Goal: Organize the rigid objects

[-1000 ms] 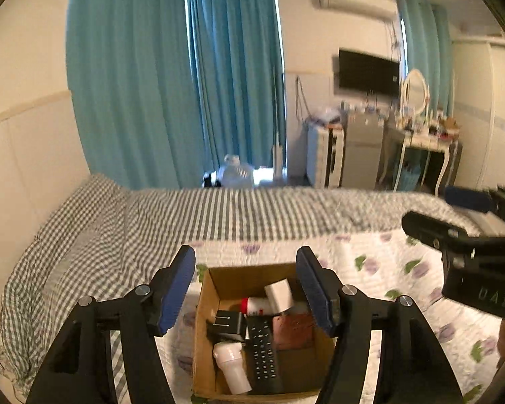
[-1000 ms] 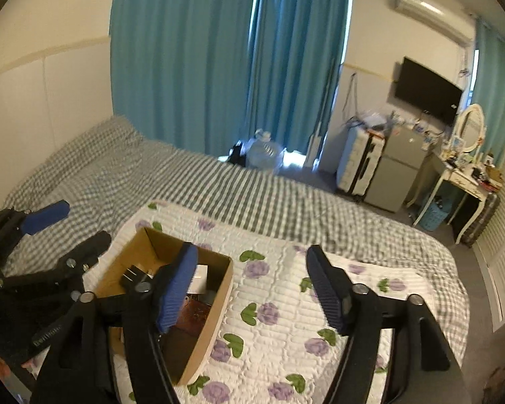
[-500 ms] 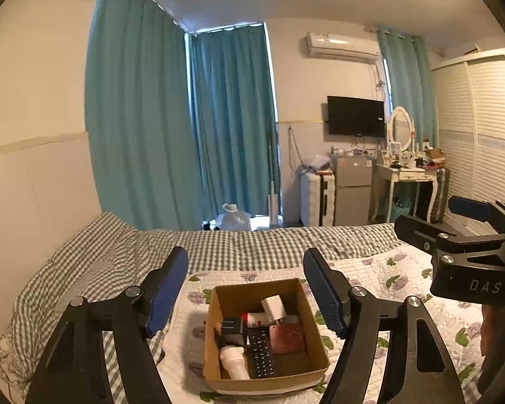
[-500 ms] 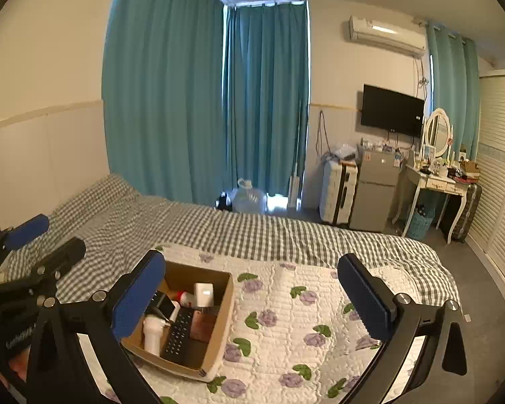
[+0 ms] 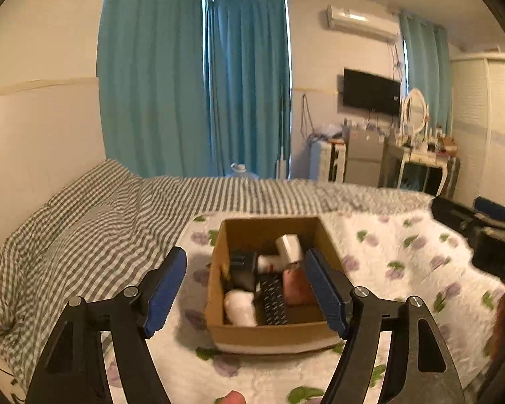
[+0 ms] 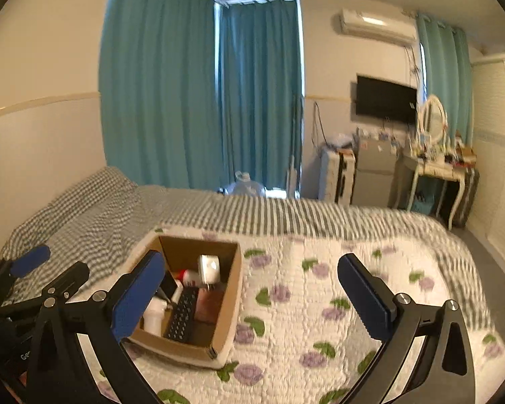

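Observation:
An open cardboard box (image 5: 269, 335) (image 6: 229, 299) stands on the flowered quilt. In it lie a black remote (image 5: 273, 299) (image 6: 182, 316), a white bottle (image 5: 239, 307), a white charger block (image 5: 289, 247) (image 6: 209, 269), a black adapter (image 5: 242, 266) and a reddish-brown pouch (image 5: 294, 286). My left gripper (image 5: 249, 291) is open and empty, held just before the box with its fingers on either side. My right gripper (image 6: 252, 298) is open wide and empty, to the right of the box. The left gripper shows at the left edge of the right wrist view (image 6: 40, 279).
The white flowered quilt (image 6: 336, 296) lies over a grey checked bedsheet (image 5: 94, 222). Behind the bed are teal curtains (image 5: 192, 94), a water jug (image 6: 245, 185), a suitcase, a small fridge and a dressing table (image 6: 434, 168). A wall runs along the left.
Both grippers have dropped and tilted back down toward the bed after a lift. The box sits closer in the left wrist view. Both stay open and empty.

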The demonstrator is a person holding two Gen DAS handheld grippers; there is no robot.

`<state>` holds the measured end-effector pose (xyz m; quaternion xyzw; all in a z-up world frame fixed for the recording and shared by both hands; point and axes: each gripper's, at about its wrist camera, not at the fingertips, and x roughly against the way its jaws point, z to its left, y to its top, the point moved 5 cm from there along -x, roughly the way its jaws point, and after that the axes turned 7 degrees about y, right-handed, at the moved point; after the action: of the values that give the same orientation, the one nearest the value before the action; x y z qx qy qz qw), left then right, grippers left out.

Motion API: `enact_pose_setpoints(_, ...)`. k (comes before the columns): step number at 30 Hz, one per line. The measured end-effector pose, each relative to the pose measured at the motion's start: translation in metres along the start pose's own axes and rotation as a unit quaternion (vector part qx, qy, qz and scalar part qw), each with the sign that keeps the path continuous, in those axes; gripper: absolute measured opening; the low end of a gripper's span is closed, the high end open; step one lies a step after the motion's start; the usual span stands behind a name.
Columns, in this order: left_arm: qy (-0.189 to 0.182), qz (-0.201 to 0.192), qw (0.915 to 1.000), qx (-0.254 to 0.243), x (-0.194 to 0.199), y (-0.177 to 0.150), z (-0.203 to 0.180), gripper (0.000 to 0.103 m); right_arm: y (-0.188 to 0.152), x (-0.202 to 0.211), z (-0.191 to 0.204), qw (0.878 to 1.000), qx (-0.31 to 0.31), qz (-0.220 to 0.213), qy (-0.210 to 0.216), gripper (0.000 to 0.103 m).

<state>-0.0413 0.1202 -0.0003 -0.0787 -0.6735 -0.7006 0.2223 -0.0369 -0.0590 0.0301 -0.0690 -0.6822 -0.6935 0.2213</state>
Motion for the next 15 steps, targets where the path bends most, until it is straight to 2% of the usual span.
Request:
enact_pose_setpoints(4, -0.015, 0.008, 0.9999, -0.003, -0.002, -0.01, -0.001, 0.076, -0.018, -0.007, -0.011, 1.0, -0.023, 0.009, -0.015, 0.103)
enact_pose_setpoints(15, -0.012, 0.004, 0.9999, -0.009, 0.0, -0.013, -0.001, 0.076, -0.035, -0.011, -0.008, 0.999, -0.014, 0.008, -0.032, 0.103)
